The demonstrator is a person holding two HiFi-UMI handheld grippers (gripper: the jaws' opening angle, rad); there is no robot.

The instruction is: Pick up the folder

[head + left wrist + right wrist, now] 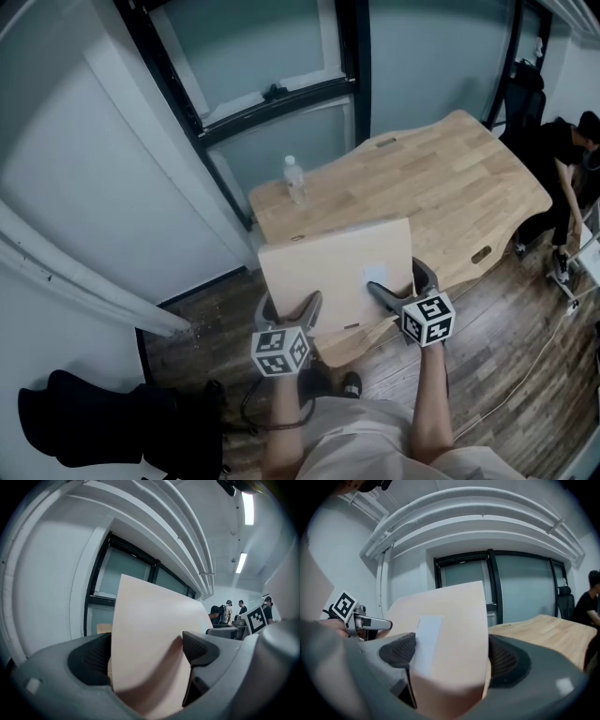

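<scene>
Tan card folder (333, 267) is in the middle of the head view and looks lifted off the wooden table (450, 178). The left gripper (305, 309) pinches its lower left edge. The right gripper (382, 292) pinches its lower right edge. Each has its jaws closed on the card. To do this well, I think both should squeeze the same and rise together, so the folder does not bend or slip

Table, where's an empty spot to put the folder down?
The table is bare across its middle and right end, from the water bottle to the far edge. Crowded spots: the bottle's corner, and the near edge, where the left gripper and right gripper hold the folder.
</scene>
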